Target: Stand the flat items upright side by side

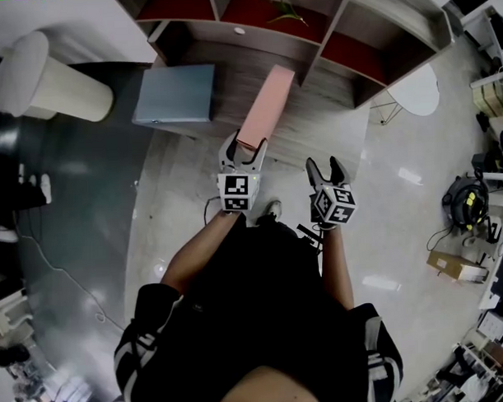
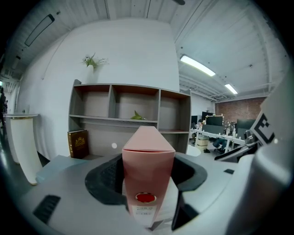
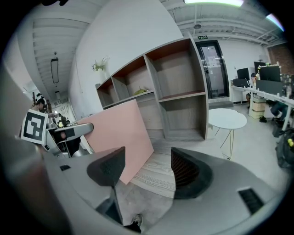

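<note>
A pink binder (image 1: 265, 109) hangs in the air, tilted, in front of the wooden shelf unit (image 1: 311, 29). My left gripper (image 1: 245, 147) is shut on its spine end; in the left gripper view the binder (image 2: 148, 156) fills the gap between the jaws. Its broad face (image 3: 117, 135) also shows in the right gripper view. A blue-grey folder (image 1: 175, 93) lies flat on the shelf's low ledge at the left. A brown book (image 2: 78, 143) stands upright in the lower left compartment. My right gripper (image 1: 324, 165) is open and empty, just right of the left one.
A white pedestal (image 1: 58, 83) stands at the far left. A round white table (image 1: 416, 90) is to the right of the shelf. A cardboard box (image 1: 455, 265) and a black and yellow machine (image 1: 467, 198) sit on the floor at the right.
</note>
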`<state>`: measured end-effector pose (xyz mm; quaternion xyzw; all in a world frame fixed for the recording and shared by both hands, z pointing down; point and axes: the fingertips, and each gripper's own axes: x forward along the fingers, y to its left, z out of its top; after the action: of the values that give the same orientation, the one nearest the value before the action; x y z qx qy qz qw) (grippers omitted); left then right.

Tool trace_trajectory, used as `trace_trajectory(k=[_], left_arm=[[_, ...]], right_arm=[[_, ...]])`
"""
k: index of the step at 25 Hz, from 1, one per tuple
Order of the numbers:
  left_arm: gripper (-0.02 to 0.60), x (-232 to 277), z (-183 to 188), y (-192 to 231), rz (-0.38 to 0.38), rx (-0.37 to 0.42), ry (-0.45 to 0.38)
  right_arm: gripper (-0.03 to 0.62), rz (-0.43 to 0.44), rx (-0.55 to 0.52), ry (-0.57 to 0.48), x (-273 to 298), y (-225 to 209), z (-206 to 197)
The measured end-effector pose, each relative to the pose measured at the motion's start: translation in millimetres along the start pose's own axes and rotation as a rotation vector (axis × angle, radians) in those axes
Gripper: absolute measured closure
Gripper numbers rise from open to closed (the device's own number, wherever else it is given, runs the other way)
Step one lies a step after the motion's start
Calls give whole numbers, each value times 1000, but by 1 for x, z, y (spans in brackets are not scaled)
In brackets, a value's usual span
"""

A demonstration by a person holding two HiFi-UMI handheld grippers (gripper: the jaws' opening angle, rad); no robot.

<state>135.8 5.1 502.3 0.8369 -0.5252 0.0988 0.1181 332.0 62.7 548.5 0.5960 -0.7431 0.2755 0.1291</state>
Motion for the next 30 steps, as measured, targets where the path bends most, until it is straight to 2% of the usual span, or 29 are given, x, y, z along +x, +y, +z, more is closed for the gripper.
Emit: trace_trajectory(k=[9, 14, 19, 22, 26, 30], left_arm=[[287, 29, 9, -13, 37, -23, 1], [287, 43, 10, -24, 60, -19, 4], [287, 54, 12, -35, 76, -4, -11], [287, 61, 13, -36, 80, -5, -20], [287, 66, 16, -36, 79, -11, -21], [287, 82, 21, -29, 67, -6, -21]], right_arm=[[270, 4, 1, -13, -7, -5, 1], [294, 1, -38, -39, -15, -13, 9], [395, -19, -91, -109, -22, -20, 35], [437, -33, -90, -145, -21, -25, 47], [528, -74, -68, -181, -21, -29, 62], [565, -112, -85, -191, -10, -32, 77]])
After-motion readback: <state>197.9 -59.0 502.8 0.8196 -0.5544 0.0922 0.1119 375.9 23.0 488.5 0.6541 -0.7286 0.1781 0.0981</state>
